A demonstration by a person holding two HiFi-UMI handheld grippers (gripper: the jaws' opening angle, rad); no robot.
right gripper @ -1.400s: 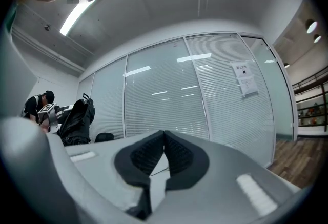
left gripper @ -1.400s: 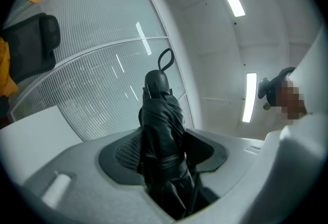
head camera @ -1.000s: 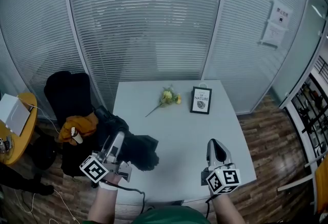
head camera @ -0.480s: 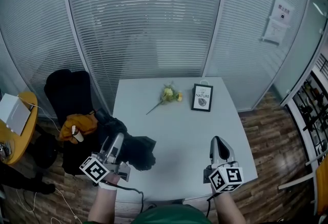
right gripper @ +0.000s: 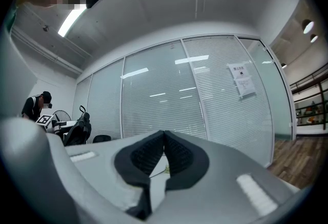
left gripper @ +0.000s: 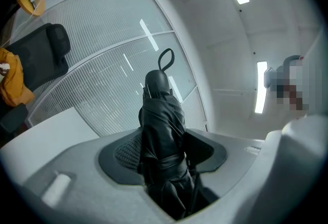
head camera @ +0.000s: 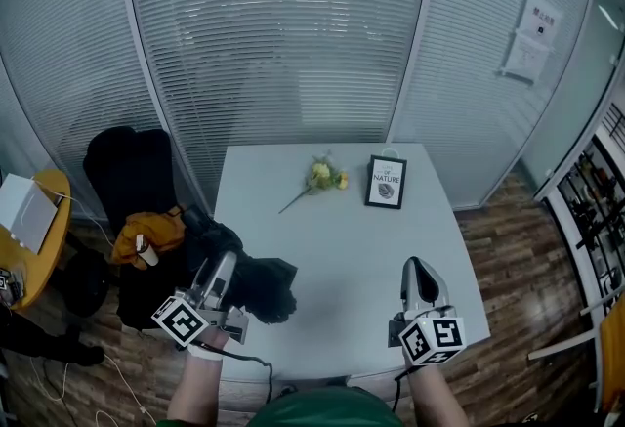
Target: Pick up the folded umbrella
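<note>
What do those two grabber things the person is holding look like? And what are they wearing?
The left gripper and the right gripper are both light grey, each with two long jaws. Inside the jaws sit black bumpy pads. Each gripper carries a white cube printed with black square markers. A black cable trails from the left one. The person wears a green top.

White worktop (head camera: 332,259), I see two things on it. Yellow flower sprig (head camera: 320,181) lying at 12 o'clock near the far edge. Framed print (head camera: 385,183) just beside it, 1 o'clock, not touching.
</note>
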